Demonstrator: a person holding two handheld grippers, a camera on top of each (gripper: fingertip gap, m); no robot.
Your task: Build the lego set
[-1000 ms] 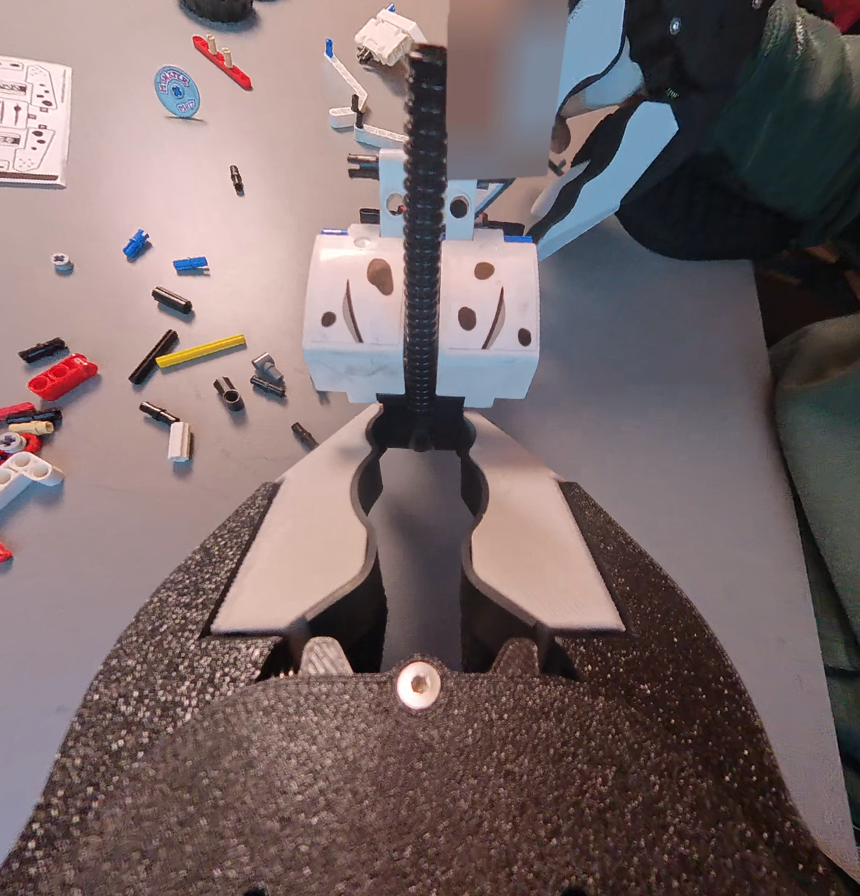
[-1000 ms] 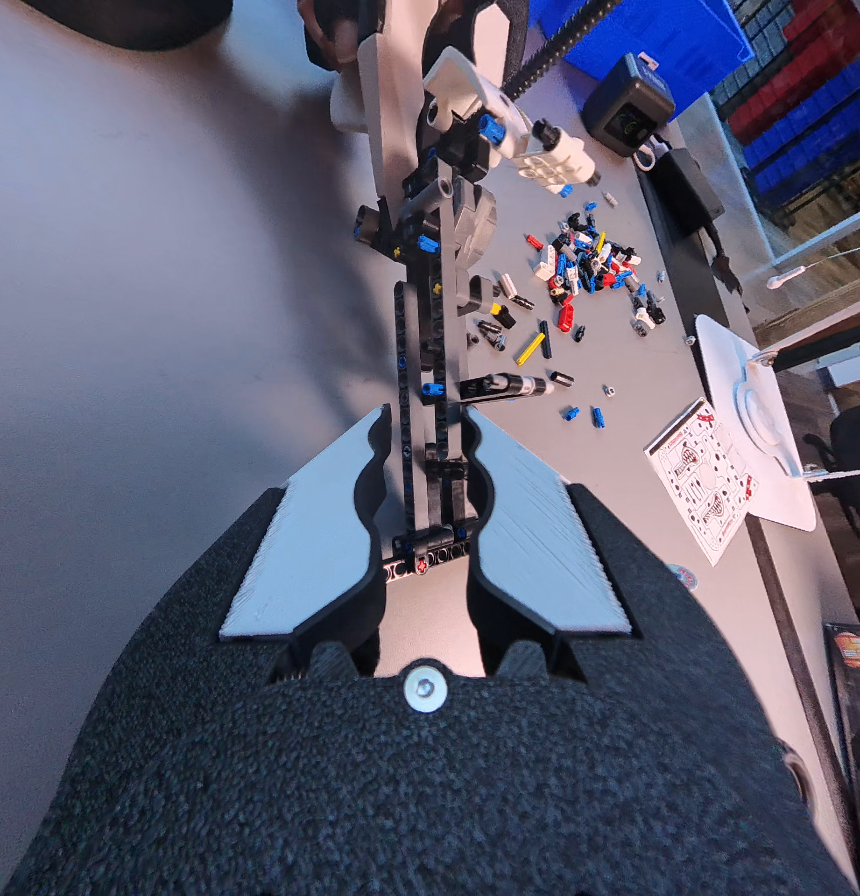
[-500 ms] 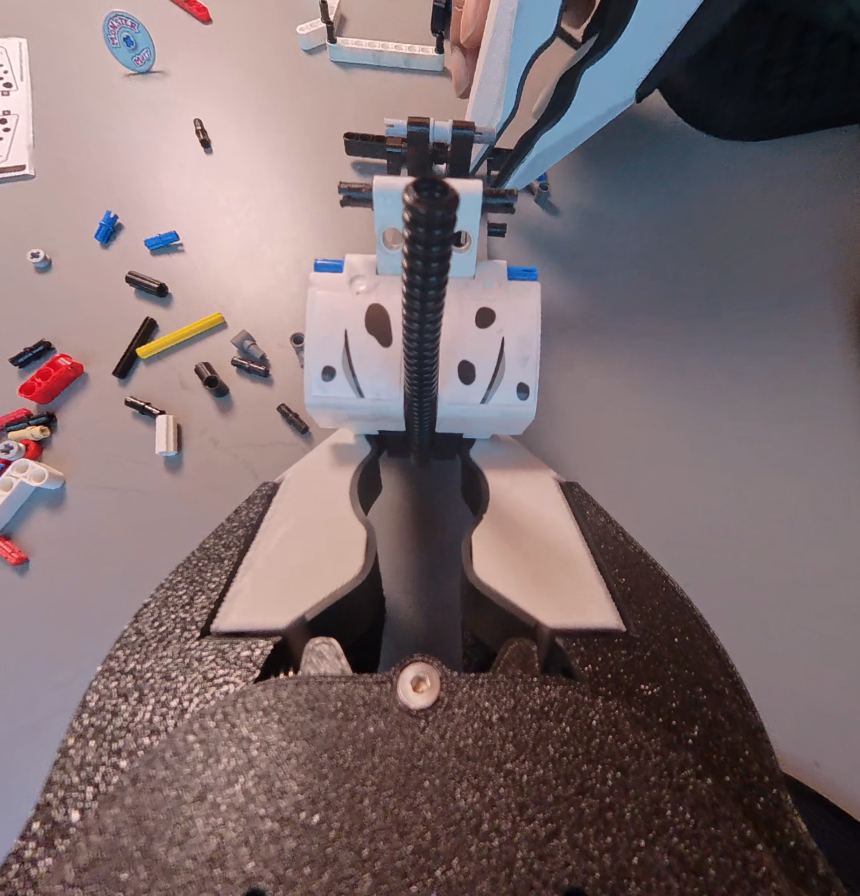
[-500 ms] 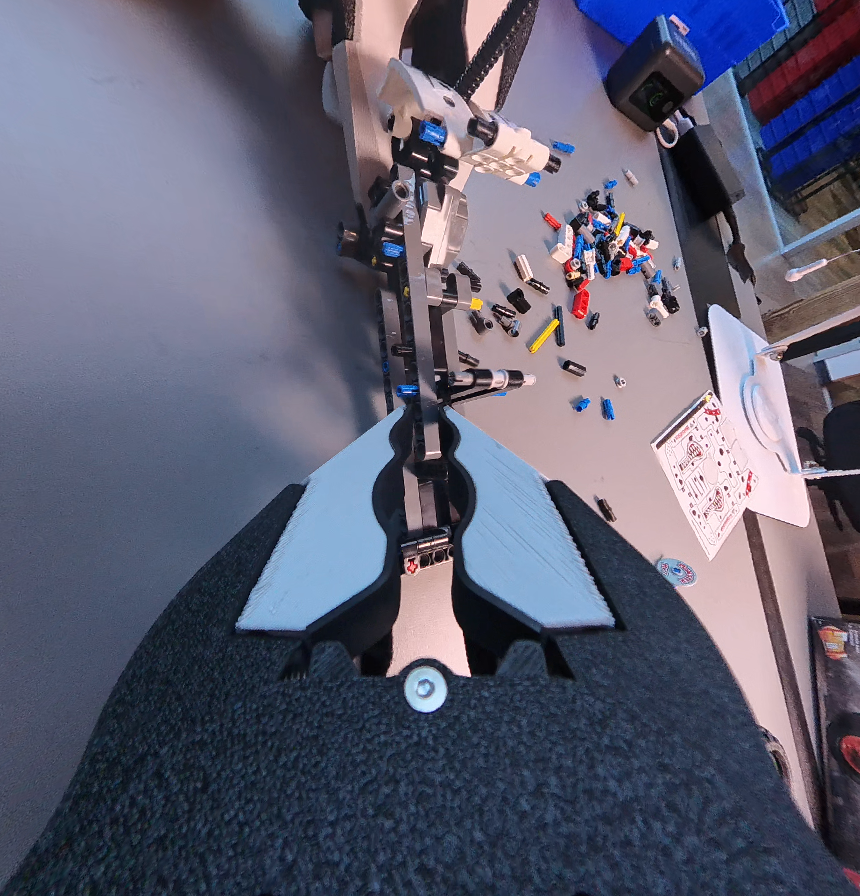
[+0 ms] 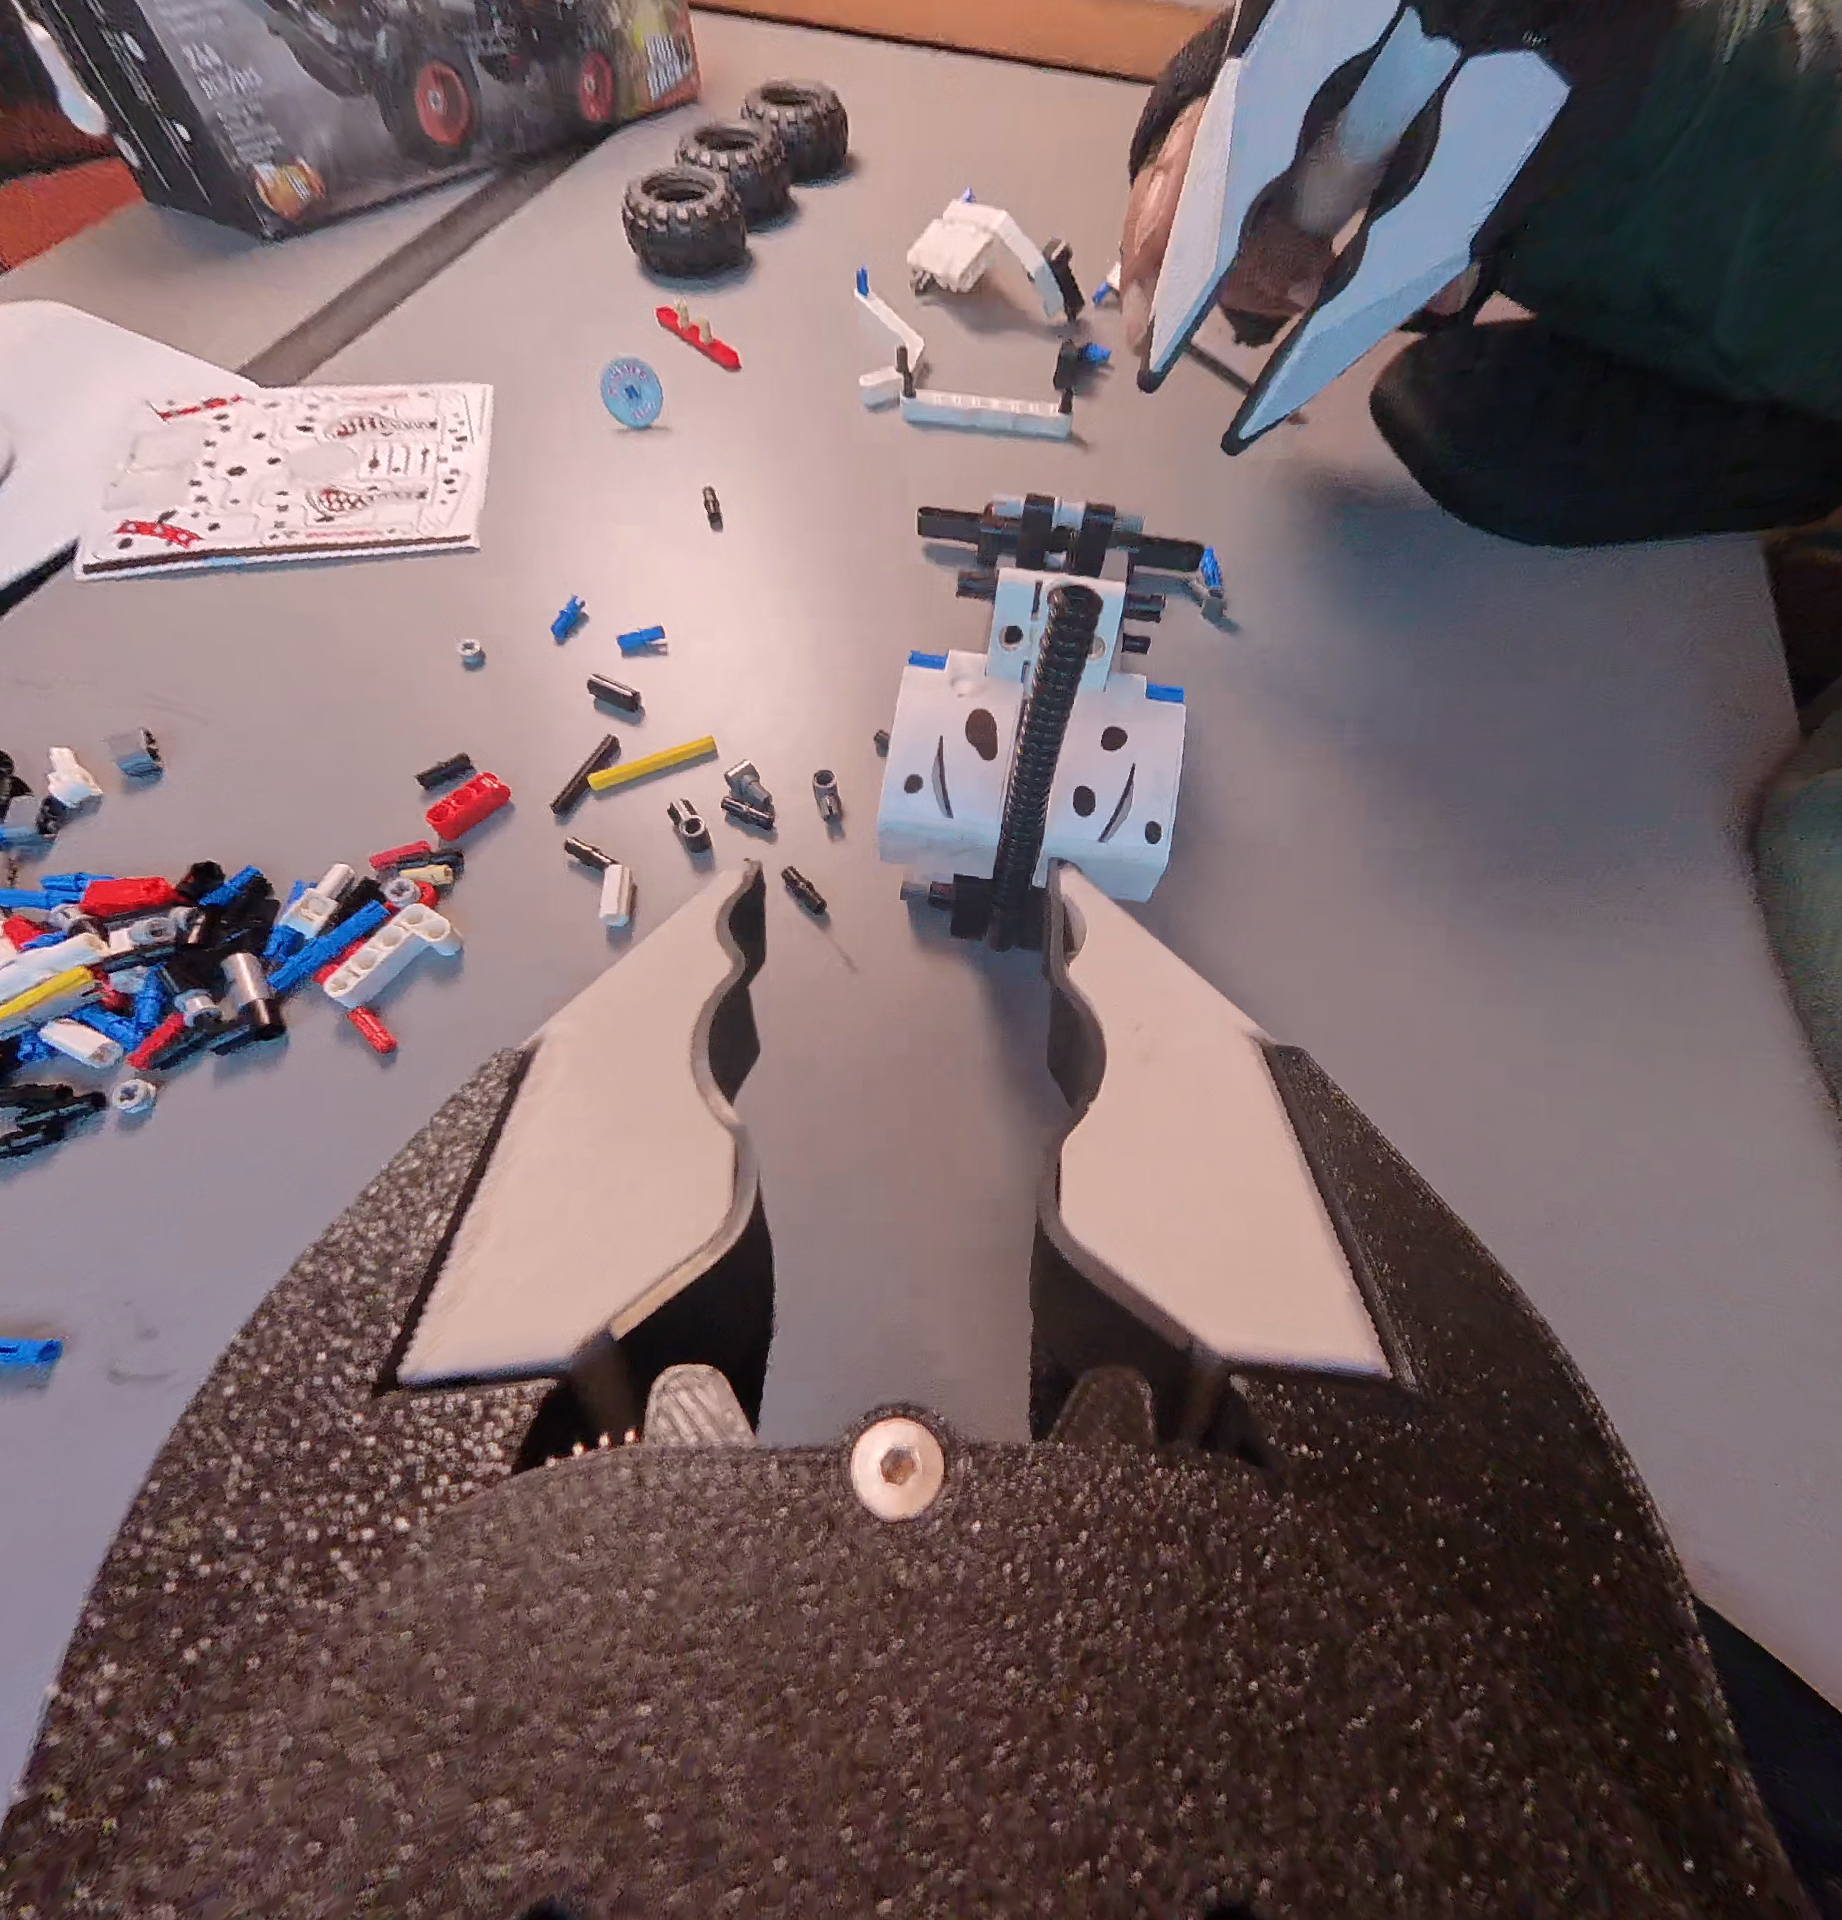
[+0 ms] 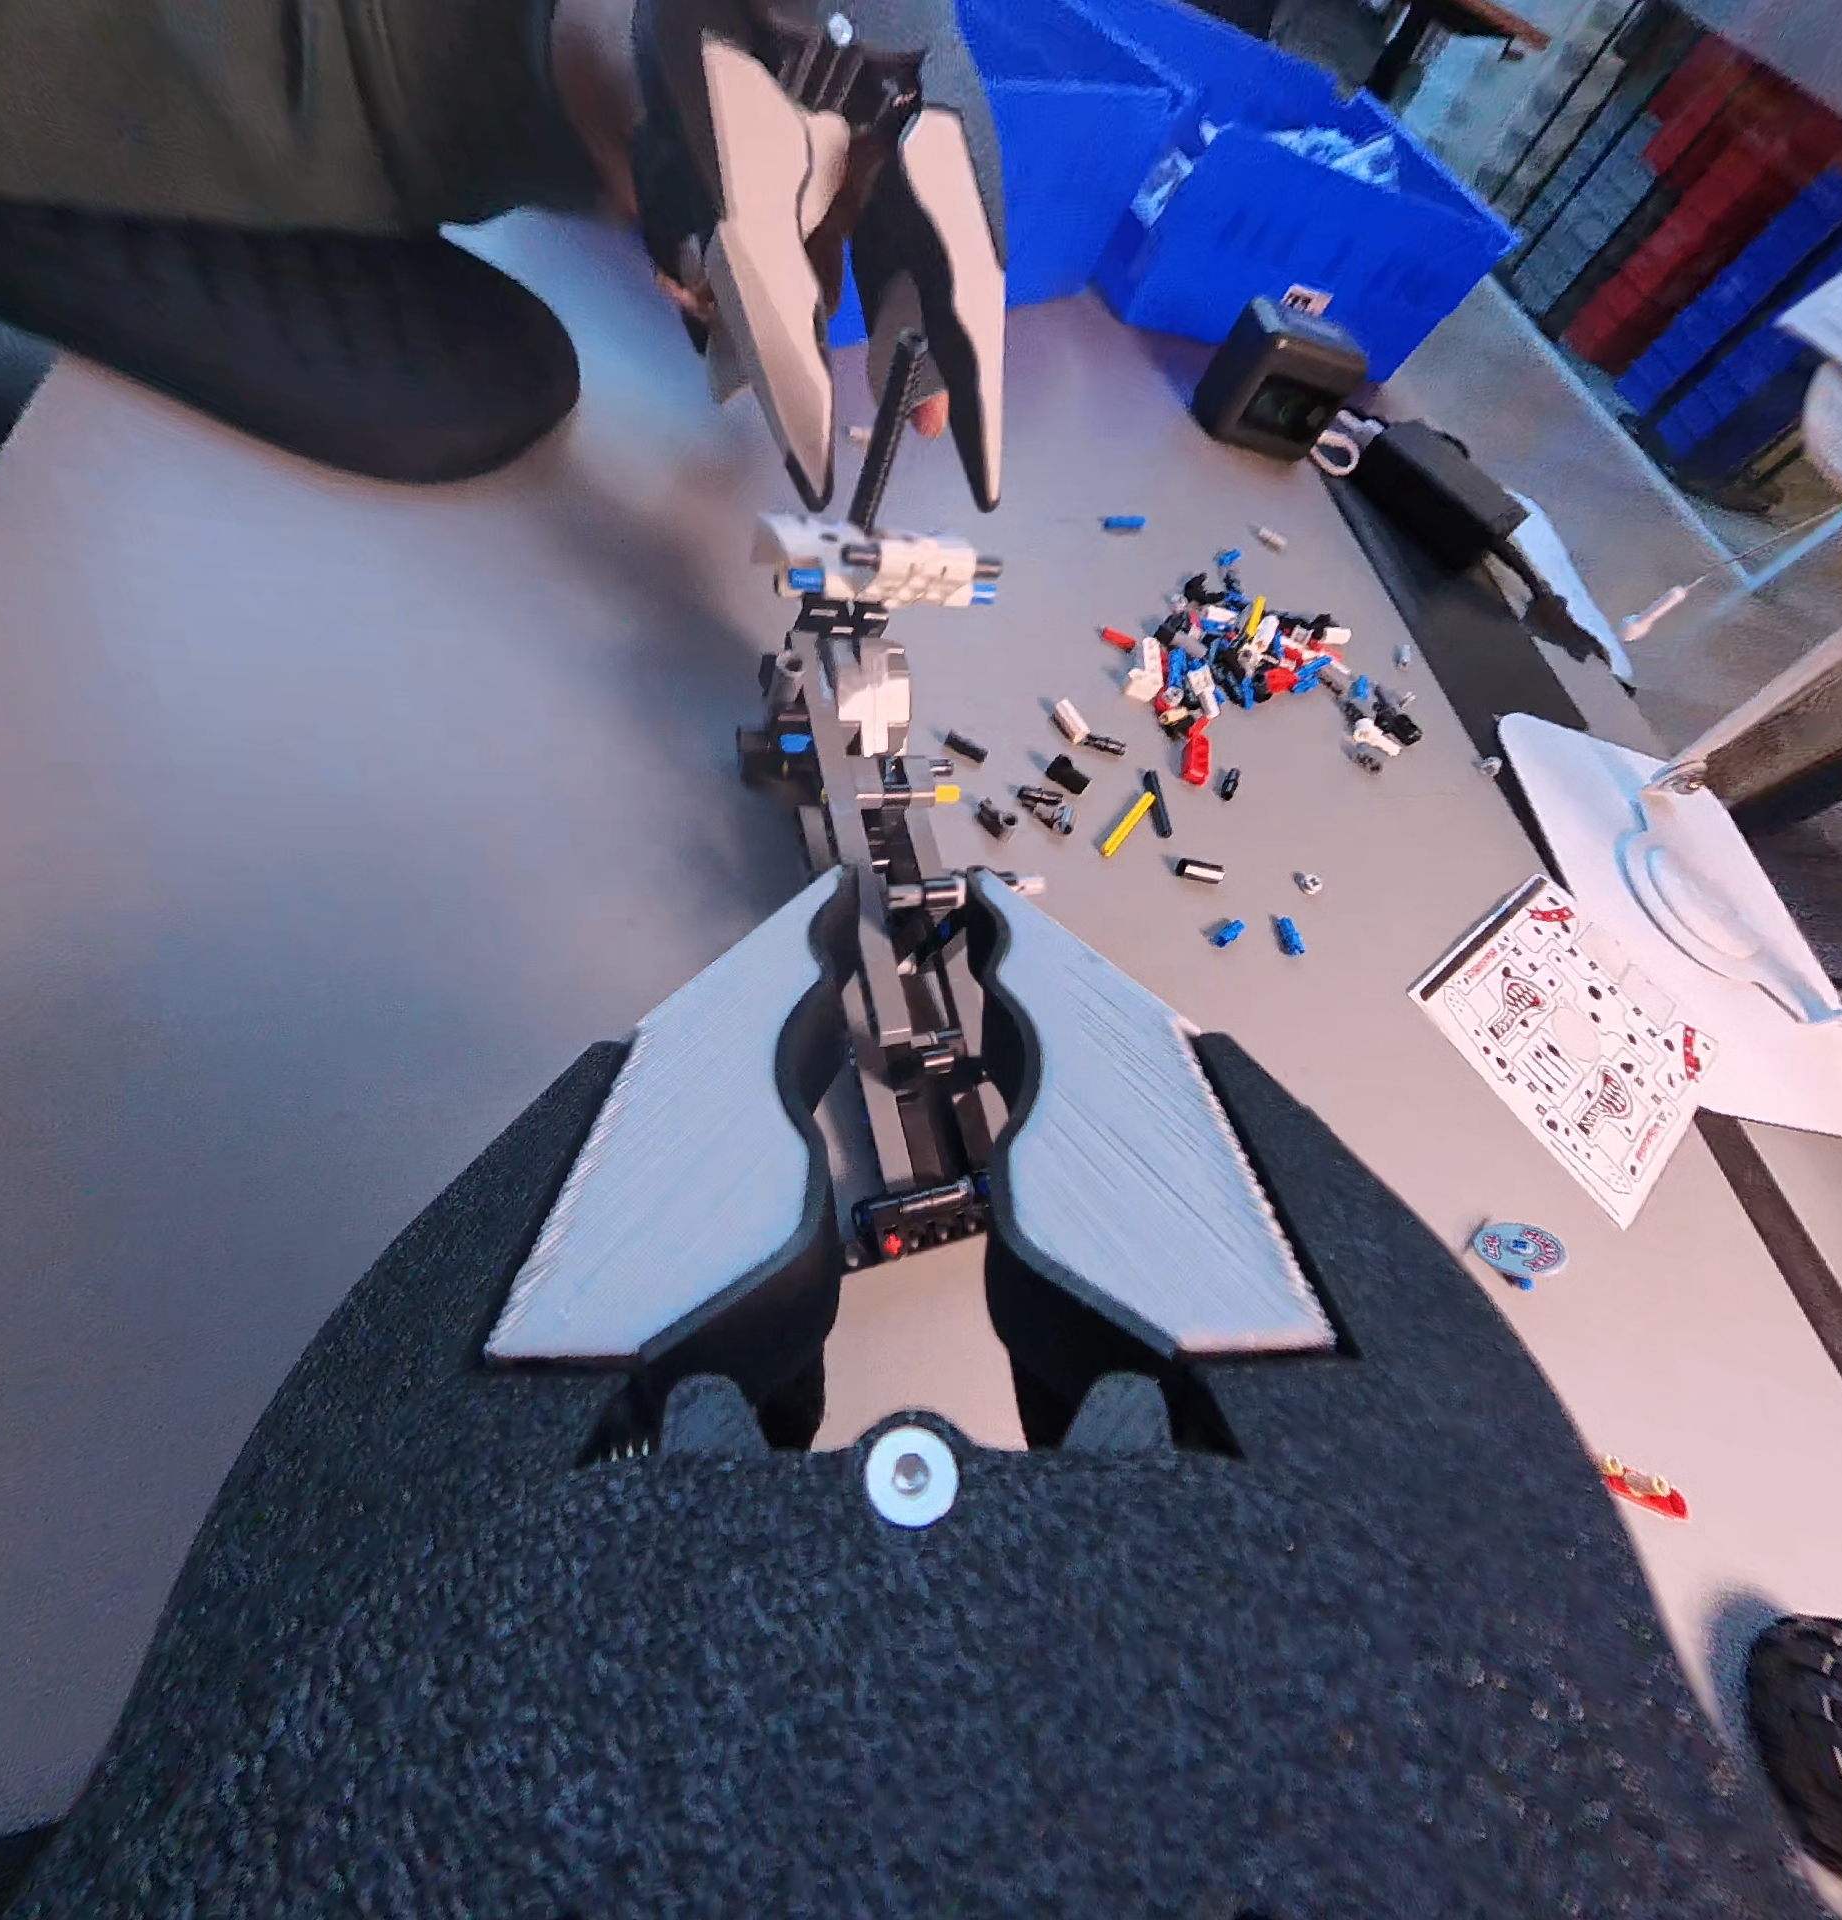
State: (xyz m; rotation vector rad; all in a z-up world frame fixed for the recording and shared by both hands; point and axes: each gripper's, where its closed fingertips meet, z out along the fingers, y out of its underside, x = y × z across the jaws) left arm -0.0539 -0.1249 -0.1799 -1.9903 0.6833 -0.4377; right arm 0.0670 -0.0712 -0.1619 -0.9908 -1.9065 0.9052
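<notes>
left gripper (image 5: 901,904) now open, off lego model (image 5: 1036,769)

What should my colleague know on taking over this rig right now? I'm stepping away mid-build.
Left gripper: open and empty, tips at the near end of the half-built model, beside its black ribbed hose.
Right gripper: jaws parted at the model's far end; the left wrist view shows it clear of the model.
The model lies on the table. In the left wrist view the loose pieces are piled at left; three tyres, a white frame and the sticker sheet lie beyond.
Done: chassis with spotted white panel and hose.
Left: tyres, white frame, stickers, loose pieces.
</notes>
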